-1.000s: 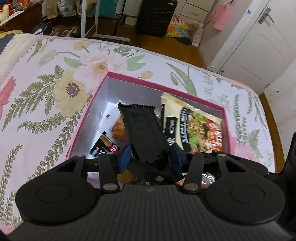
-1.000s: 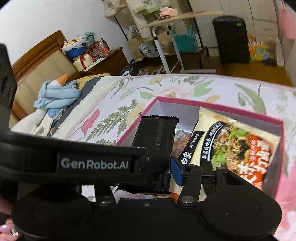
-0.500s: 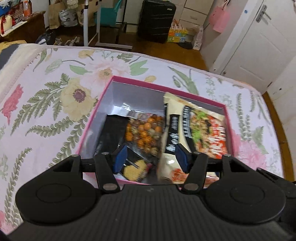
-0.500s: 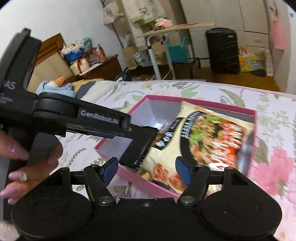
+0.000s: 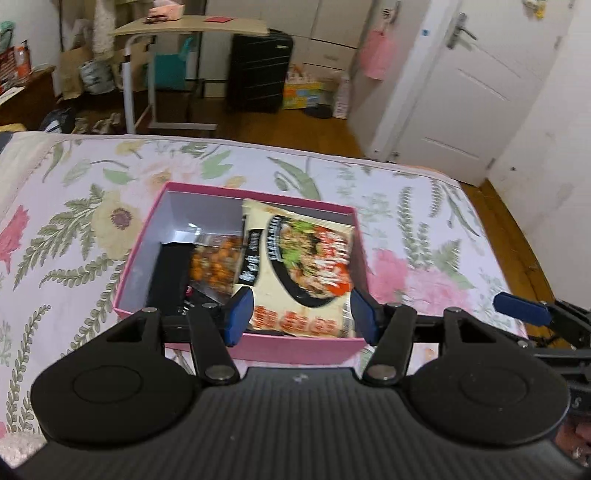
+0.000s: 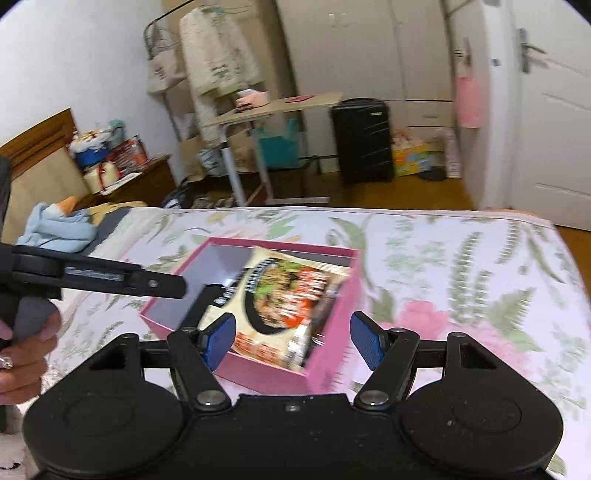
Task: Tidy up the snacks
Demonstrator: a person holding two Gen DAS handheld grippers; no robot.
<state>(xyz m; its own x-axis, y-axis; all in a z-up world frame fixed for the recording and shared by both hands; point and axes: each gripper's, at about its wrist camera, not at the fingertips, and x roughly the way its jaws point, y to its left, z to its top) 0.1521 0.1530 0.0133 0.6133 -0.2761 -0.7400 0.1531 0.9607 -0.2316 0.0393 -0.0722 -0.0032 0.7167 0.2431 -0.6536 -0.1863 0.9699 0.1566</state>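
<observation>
A pink box (image 5: 258,347) (image 6: 332,314) sits on the floral bedspread. Inside lie a black snack bar (image 5: 170,277), a bag of orange snacks (image 5: 214,264) and a large noodle packet (image 5: 306,266) (image 6: 284,299). My left gripper (image 5: 301,314) is open and empty, held above the box's near edge. My right gripper (image 6: 293,341) is open and empty, above the box's near right corner. The left gripper's body also shows in the right wrist view (image 6: 96,277), and a right fingertip shows in the left wrist view (image 5: 521,308).
The floral bedspread (image 5: 424,236) spreads around the box. A blue cloth (image 6: 59,229) lies at the bed's left. Beyond the bed stand a rolling table (image 5: 192,33), a black suitcase (image 5: 260,70) and a white door (image 5: 469,92).
My left gripper let go of the black snack bar, which now lies in the box's left side. Both grippers have pulled back and risen away from the box.
</observation>
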